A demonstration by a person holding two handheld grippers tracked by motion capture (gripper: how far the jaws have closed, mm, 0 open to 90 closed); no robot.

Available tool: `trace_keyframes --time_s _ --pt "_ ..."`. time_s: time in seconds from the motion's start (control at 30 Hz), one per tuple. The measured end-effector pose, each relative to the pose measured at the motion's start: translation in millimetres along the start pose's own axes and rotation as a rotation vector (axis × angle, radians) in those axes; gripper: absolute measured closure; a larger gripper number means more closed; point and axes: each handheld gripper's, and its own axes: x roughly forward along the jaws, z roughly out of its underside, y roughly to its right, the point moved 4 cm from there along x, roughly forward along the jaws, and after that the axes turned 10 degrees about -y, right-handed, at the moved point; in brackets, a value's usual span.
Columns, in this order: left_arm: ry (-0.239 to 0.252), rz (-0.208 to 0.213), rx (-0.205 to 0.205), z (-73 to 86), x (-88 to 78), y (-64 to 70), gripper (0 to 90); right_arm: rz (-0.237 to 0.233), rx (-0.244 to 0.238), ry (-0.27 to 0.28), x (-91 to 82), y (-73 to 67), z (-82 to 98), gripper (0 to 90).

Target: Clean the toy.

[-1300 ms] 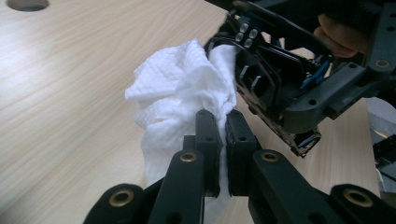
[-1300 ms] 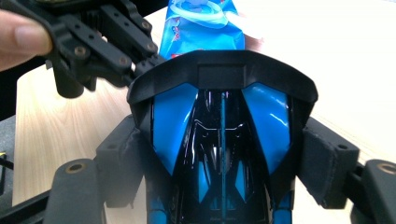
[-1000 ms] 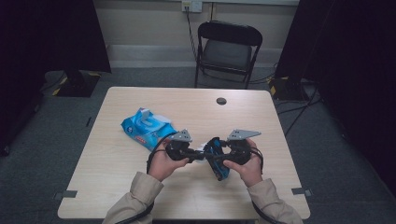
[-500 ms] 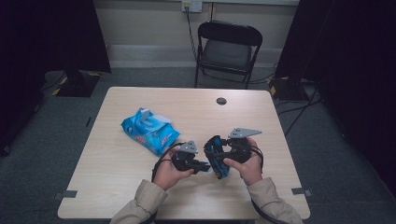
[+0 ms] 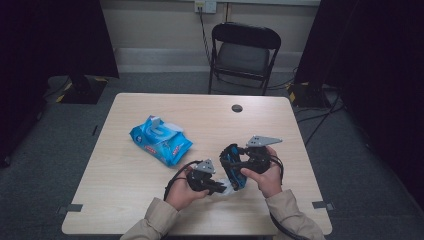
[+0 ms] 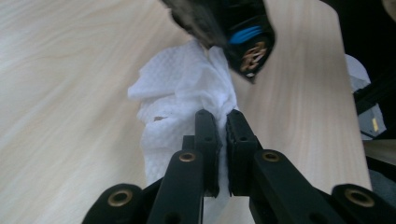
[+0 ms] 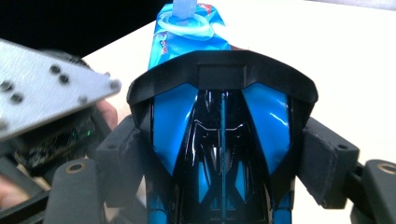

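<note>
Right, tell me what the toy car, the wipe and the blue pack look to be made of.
Toy car: likely hard plastic, glossy blue and black, with sharp highlights on its body.
Wipe: soft white nonwoven or paper, matte, with a dimpled emboss and crumpled folds.
Blue pack: apparently thin plastic film, shiny and creased, with a paler lid flap.

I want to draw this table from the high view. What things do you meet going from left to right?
Blue wet wipes pack → left gripper pinching a white wipe → blue and black toy car → right gripper.
</note>
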Motion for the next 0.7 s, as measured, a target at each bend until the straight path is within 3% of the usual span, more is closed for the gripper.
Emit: trace_keyframes --time_s 0.37,0.7 --pt "0.056 -0.109 -0.062 -7.6 -44.6 -28.5 85.4 -0.02 -0.014 -0.009 1.8 -5.7 1.2 25.5" --pt "0.108 -0.152 -0.073 -21.3 -70.7 -38.4 85.5 -0.032 -0.033 -0.02 5.0 -12.0 2.1 25.5"
